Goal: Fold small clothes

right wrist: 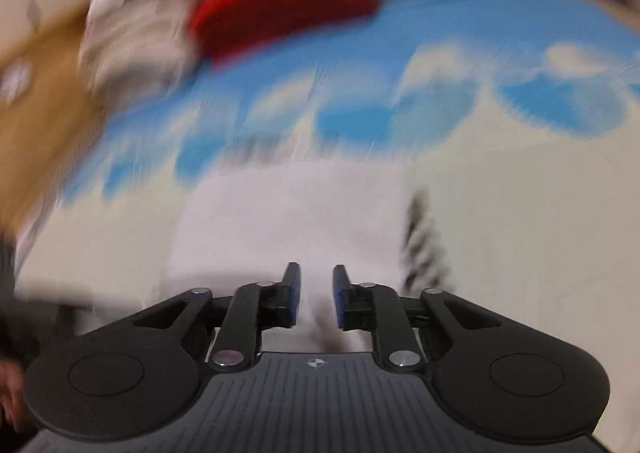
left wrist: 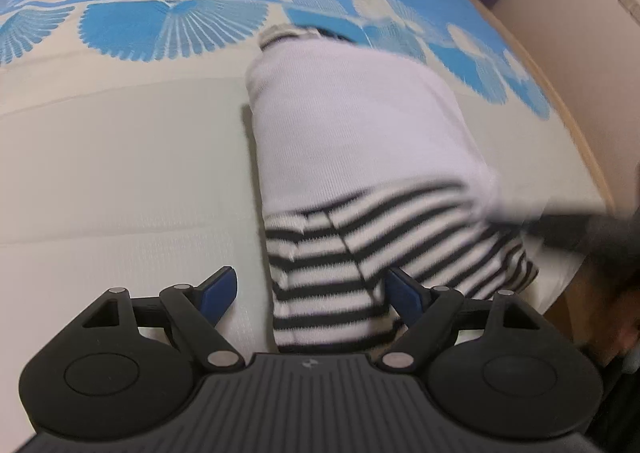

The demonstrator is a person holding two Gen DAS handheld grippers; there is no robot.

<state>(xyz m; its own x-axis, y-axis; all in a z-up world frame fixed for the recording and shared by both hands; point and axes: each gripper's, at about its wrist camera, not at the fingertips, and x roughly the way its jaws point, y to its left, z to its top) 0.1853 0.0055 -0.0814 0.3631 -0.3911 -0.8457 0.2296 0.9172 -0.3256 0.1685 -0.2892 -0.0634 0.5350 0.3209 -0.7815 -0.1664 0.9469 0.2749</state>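
A small garment, white on top (left wrist: 360, 125) with a black-and-white striped part (left wrist: 344, 273), lies on the bed. My left gripper (left wrist: 310, 293) is open, its blue pads astride the striped end near me. In the blurred right wrist view my right gripper (right wrist: 316, 293) has its pads close together with a fold of the white cloth (right wrist: 296, 221) between them; a bit of the stripes (right wrist: 420, 249) shows to the right.
The bed cover (left wrist: 120, 157) is cream with a blue fan pattern (left wrist: 168, 29) farther away. A red cloth (right wrist: 280, 1) and other pale clothes (right wrist: 132, 37) lie at the far side. The bed's edge (left wrist: 592, 157) and wall are at right.
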